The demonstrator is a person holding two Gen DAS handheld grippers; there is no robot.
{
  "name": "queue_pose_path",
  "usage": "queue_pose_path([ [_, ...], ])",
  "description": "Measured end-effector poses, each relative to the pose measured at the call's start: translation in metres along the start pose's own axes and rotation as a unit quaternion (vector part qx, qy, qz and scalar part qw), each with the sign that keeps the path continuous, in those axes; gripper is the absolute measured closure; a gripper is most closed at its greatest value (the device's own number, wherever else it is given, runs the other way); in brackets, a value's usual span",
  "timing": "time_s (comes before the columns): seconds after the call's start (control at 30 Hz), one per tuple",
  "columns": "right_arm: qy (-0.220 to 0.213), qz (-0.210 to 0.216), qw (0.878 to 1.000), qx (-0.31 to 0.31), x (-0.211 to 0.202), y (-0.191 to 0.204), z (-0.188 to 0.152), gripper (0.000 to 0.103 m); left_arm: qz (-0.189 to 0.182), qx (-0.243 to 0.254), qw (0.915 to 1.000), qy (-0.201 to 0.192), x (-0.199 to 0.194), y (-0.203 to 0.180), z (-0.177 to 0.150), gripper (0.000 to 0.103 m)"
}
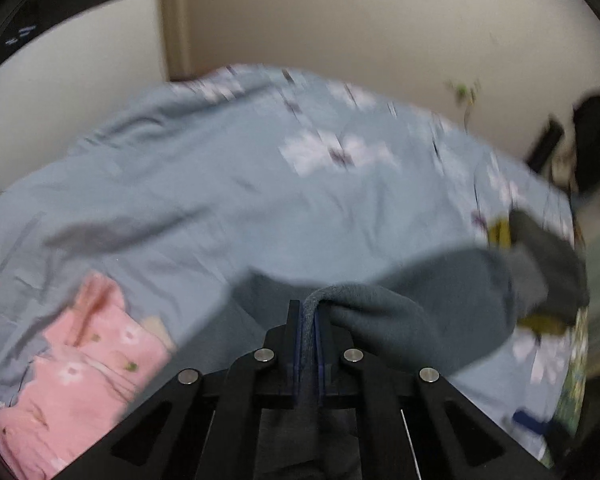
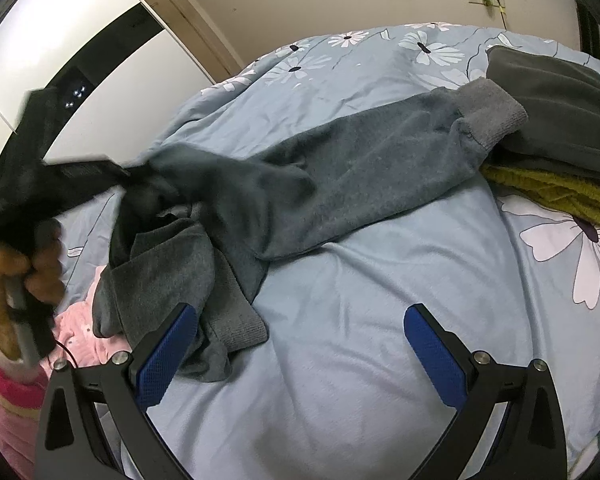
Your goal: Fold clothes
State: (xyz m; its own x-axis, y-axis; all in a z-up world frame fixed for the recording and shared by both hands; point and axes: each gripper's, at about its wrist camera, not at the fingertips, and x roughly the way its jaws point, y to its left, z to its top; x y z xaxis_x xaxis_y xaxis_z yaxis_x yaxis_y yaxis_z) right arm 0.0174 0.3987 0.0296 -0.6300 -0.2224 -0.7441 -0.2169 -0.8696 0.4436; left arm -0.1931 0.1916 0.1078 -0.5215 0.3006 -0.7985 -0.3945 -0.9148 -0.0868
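A grey fleece garment (image 2: 340,168) with ribbed cuffs lies stretched across a light blue flowered bed cover (image 2: 380,300). My left gripper (image 1: 309,312) is shut on one edge of this grey garment (image 1: 420,300) and lifts it off the bed; in the right wrist view the left gripper (image 2: 80,180) shows blurred at the far left, held by a hand. My right gripper (image 2: 300,336) is open and empty, just above the bed cover, with its left finger next to the garment's ribbed hem (image 2: 236,320).
A folded dark grey piece (image 2: 560,112) lies on a mustard-yellow knit (image 2: 560,196) at the bed's right side. A pink flowered garment (image 1: 80,360) lies at the near left. A white and black wardrobe (image 2: 100,60) and a beige wall (image 1: 380,20) stand behind the bed.
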Motion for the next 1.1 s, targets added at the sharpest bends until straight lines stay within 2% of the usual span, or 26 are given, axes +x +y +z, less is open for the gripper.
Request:
queue_pose_path([
  [0.2,0.011,0.022,0.999,-0.033,0.006,0.016,0.003,0.000,0.023,-0.043,0.9949,-0.088,-0.061,0.040,0.038,0.097],
  [0.33,-0.007,0.027,0.997,-0.077,0.005,0.037,0.018,0.000,0.011,-0.027,0.9885,-0.148,-0.106,0.046,0.051,0.097],
  [0.4,-0.027,0.028,0.994,-0.104,0.004,0.049,0.033,0.000,0.013,-0.007,0.9867,-0.162,-0.118,0.041,0.055,0.097],
  [0.53,-0.032,0.027,0.987,-0.155,0.015,0.073,0.056,0.001,0.032,0.009,0.9900,-0.137,-0.095,0.043,0.059,0.097],
  [0.57,-0.030,0.031,0.986,-0.163,0.020,0.079,0.061,0.002,0.029,0.004,0.9915,-0.127,-0.086,0.046,0.059,0.097],
  [0.63,-0.028,0.039,0.982,-0.180,0.029,0.091,0.070,0.011,0.014,-0.019,0.9941,-0.106,-0.070,0.055,0.056,0.097],
  [0.7,-0.026,0.047,0.979,-0.197,0.039,0.103,0.080,0.014,-0.004,-0.029,0.9948,-0.097,-0.063,0.060,0.052,0.097],
  [0.87,-0.021,0.068,0.969,-0.239,0.062,0.132,0.104,0.014,-0.027,0.027,0.9946,-0.097,-0.071,0.048,0.036,0.097],
  [0.97,-0.034,0.097,0.962,-0.252,0.066,0.153,0.113,0.014,-0.045,0.046,0.9935,-0.094,-0.077,0.044,0.031,0.097],
  [1.0,-0.035,0.097,0.961,-0.256,0.069,0.160,0.114,0.018,-0.051,0.049,0.9932,-0.092,-0.078,0.044,0.029,0.097],
  [1.03,-0.034,0.094,0.961,-0.258,0.073,0.164,0.116,0.034,-0.058,0.053,0.9928,-0.090,-0.080,0.044,0.028,0.097],
  [1.07,-0.031,0.090,0.961,-0.260,0.077,0.166,0.119,0.043,-0.060,0.053,0.9928,-0.089,-0.080,0.044,0.026,0.097],
  [1.1,-0.027,0.078,0.962,-0.259,0.081,0.167,0.121,0.060,-0.064,0.054,0.9927,-0.087,-0.080,0.045,0.023,0.096],
])
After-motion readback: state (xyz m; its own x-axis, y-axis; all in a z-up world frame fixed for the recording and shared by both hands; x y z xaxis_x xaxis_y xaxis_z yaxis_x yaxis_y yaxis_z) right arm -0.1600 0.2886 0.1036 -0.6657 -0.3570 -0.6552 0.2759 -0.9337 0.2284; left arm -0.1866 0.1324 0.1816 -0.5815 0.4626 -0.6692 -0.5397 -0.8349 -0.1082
